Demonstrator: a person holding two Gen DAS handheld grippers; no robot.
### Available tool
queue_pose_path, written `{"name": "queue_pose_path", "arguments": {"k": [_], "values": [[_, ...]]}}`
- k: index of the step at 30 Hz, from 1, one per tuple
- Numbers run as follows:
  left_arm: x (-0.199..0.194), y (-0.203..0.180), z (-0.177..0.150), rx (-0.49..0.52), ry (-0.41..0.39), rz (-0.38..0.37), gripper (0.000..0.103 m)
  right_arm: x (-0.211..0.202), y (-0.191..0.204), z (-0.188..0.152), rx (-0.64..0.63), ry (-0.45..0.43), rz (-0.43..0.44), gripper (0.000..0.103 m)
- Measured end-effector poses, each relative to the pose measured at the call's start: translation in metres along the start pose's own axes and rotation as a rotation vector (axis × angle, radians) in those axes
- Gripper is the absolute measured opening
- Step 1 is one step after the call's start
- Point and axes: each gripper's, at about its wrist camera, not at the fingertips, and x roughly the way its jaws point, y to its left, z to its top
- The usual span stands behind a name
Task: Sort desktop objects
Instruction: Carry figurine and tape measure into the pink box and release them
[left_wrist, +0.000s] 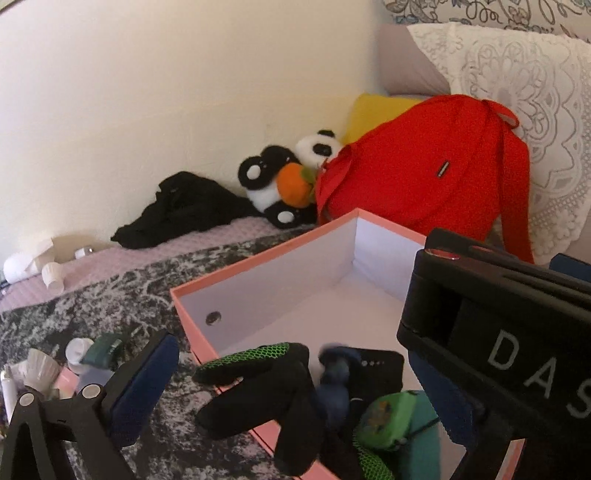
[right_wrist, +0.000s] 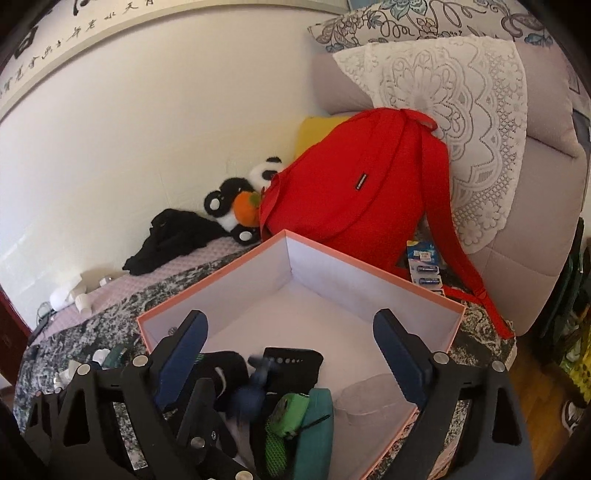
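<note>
A pink box with a white inside (left_wrist: 266, 258) (right_wrist: 369, 275) stands on the patterned cloth. In its near end lie a black and green glove (left_wrist: 266, 391) (right_wrist: 225, 373), a black flat device (left_wrist: 373, 369) (right_wrist: 295, 363), a blurred dark blue item (left_wrist: 334, 387) (right_wrist: 255, 391), a green round toy (left_wrist: 388, 417) (right_wrist: 288, 410) and a teal pouch (right_wrist: 317, 432). My left gripper (left_wrist: 295, 391) is open, its fingers wide on either side of the box's near corner. My right gripper (right_wrist: 291, 358) is open above the box.
A red backpack (left_wrist: 417, 166) (right_wrist: 354, 188) leans behind the box, with a panda plush (left_wrist: 284, 177) (right_wrist: 236, 199) and black cloth (left_wrist: 181, 210) to its left. A battery pack (right_wrist: 424, 266) lies behind the box. Small bottles and a shuttlecock (left_wrist: 40, 369) sit left of the box.
</note>
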Motion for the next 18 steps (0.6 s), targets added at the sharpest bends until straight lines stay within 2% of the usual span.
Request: {"name": "queue_pose_path", "arguments": {"k": [11,18], "values": [[-0.005,0.018,0.0,-0.059,0.014,-0.017,0.102,-0.001,0.019,-0.002,-0.004,0.011,0.047,0.094],[-0.009,0.064,-0.006,-0.118,0.032,0.052,0.102,-0.002,0.064,-0.011,-0.053,0.024,0.128,0.094]]}}
